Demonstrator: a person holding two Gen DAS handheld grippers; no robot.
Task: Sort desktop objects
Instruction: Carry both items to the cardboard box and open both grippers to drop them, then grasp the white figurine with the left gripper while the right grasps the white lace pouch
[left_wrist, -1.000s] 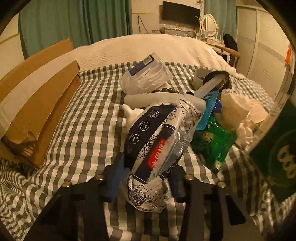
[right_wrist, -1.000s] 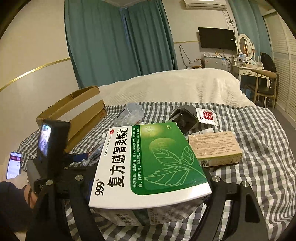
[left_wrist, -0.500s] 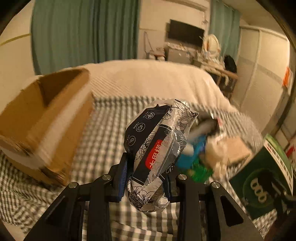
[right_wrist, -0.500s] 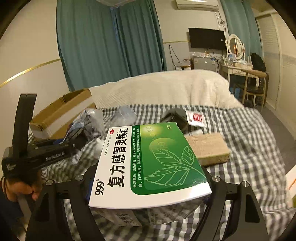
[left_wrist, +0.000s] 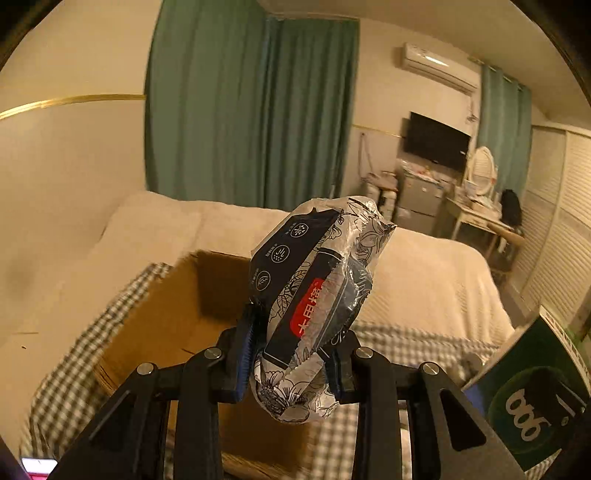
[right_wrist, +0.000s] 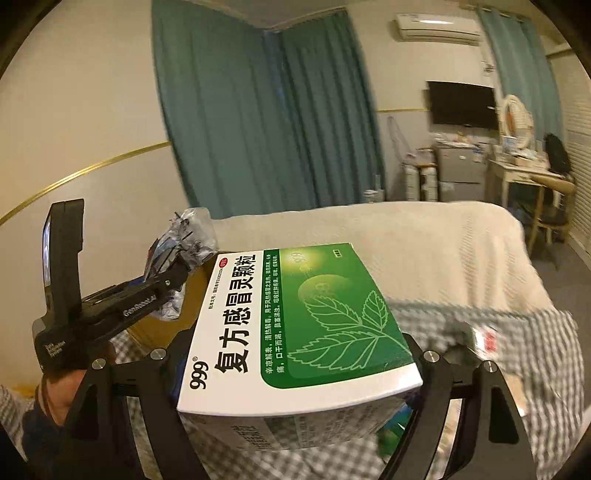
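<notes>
My left gripper (left_wrist: 291, 354) is shut on a plastic-wrapped pack (left_wrist: 314, 306), black and white with a floral print and a red label. The blue pads squeeze its lower half. It hangs above an open cardboard box (left_wrist: 177, 314) on the bed. My right gripper (right_wrist: 295, 384) is shut on a green and white medicine box (right_wrist: 303, 325) that lies flat between its wide-set fingers and hides the fingertips. In the right wrist view the left gripper (right_wrist: 122, 306) and its pack (right_wrist: 188, 236) are at the left, held by a hand (right_wrist: 62, 391). The green box (left_wrist: 532, 398) also shows at the lower right of the left wrist view.
The bed has a grey checked sheet (left_wrist: 406, 343) and a cream blanket (left_wrist: 424, 273) behind it. A lit phone (left_wrist: 37, 467) lies at the lower left. Blurred small items (right_wrist: 487, 336) lie on the sheet at the right. A desk and a chair (right_wrist: 550, 206) stand far right.
Both grippers have risen with their loads. The left one swung left, from above the pile of objects to above the cardboard box. The pile has dropped out of view.
</notes>
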